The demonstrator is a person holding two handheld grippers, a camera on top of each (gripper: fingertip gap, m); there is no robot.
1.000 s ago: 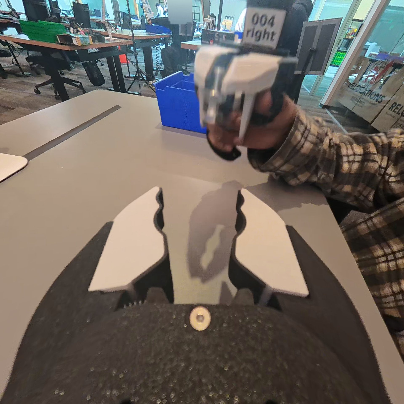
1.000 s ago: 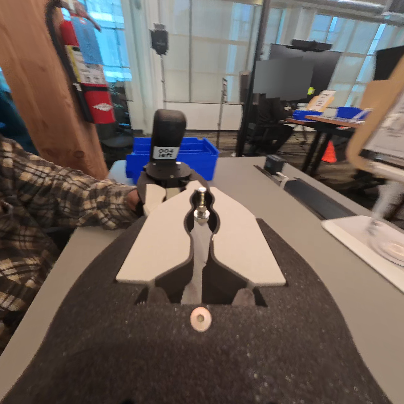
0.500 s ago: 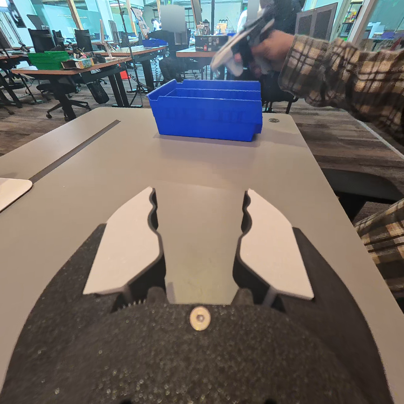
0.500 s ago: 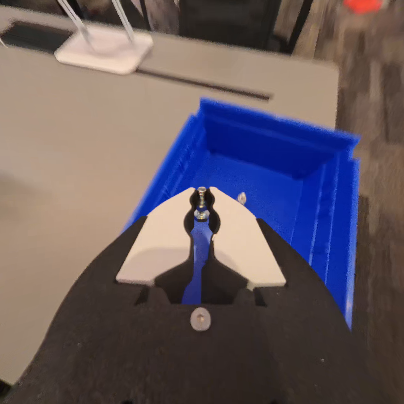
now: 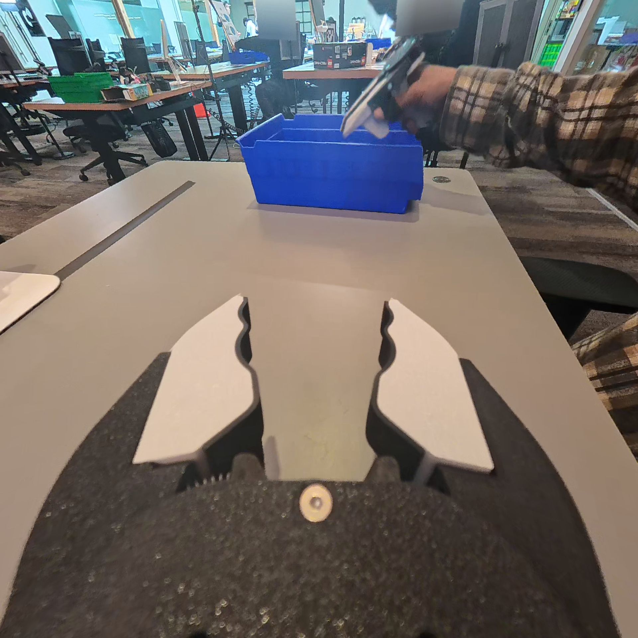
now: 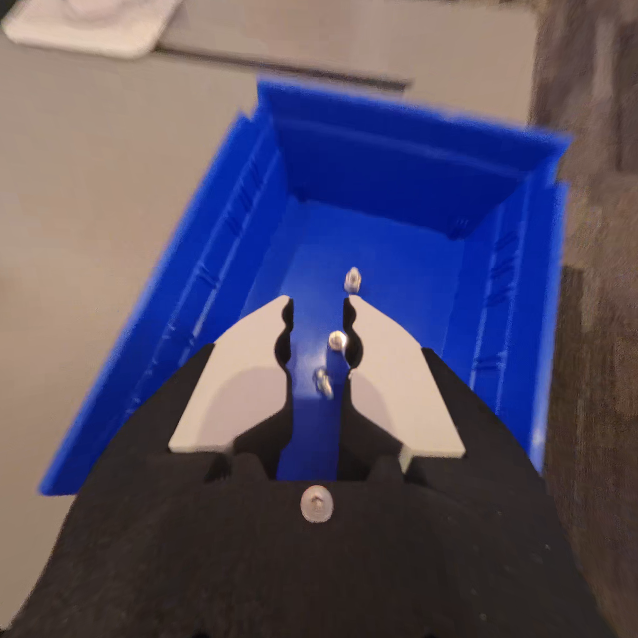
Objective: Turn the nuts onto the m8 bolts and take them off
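My right gripper is open and points down into the blue bin. Between its spread fingers a silvery bolt with a nut shows blurred against the bin floor, free of the pads. I cannot tell whether it is lying or falling. Another small silvery piece lies on the bin floor just past the right fingertip. My left gripper is open and empty, low over the grey table. In the left wrist view the right gripper hangs over the bin at the table's far end.
A white pad lies at the table's left edge, and also shows in the right wrist view. A dark slot runs along the table. A plaid sleeve reaches in from the right. Desks and chairs stand beyond.
My right gripper swung from near the left gripper to over the bin, dipped lower, opened and let go of the bolt with its nut. The left gripper stayed open in place.
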